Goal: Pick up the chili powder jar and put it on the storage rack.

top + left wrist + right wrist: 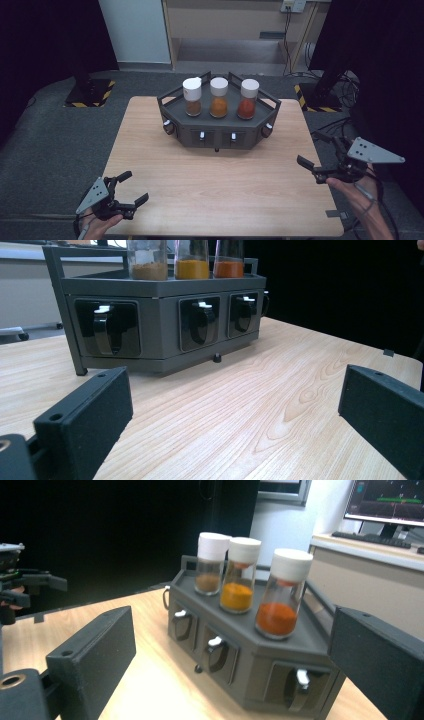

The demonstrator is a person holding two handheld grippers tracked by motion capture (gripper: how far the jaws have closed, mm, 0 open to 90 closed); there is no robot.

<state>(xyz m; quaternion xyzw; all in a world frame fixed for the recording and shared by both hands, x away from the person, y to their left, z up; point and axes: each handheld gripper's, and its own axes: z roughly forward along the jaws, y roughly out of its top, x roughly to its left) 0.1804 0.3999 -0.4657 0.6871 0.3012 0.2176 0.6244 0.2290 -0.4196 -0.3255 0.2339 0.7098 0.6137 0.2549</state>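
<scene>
A dark grey rack (218, 131) stands at the table's far middle, with small handled drawers (199, 322) along its front. Three white-capped spice jars stand on top: brown (192, 97), yellow-orange (218, 97) and red (248, 99). My left gripper (128, 187) hovers at the near left corner of the table, open and empty, pointing toward the rack. At the table's right edge my right gripper (316, 149) is open and empty too, aimed at the rack's right side, where the red jar (284, 595) is the closest jar. Both grippers are well short of the rack.
The light wooden table (210, 200) stretches between the grippers and the rack. Grey carpet surrounds it. Dark stands with striped bases (90, 92) sit at the back left and back right. A monitor and keyboard (385, 510) are on a desk beyond.
</scene>
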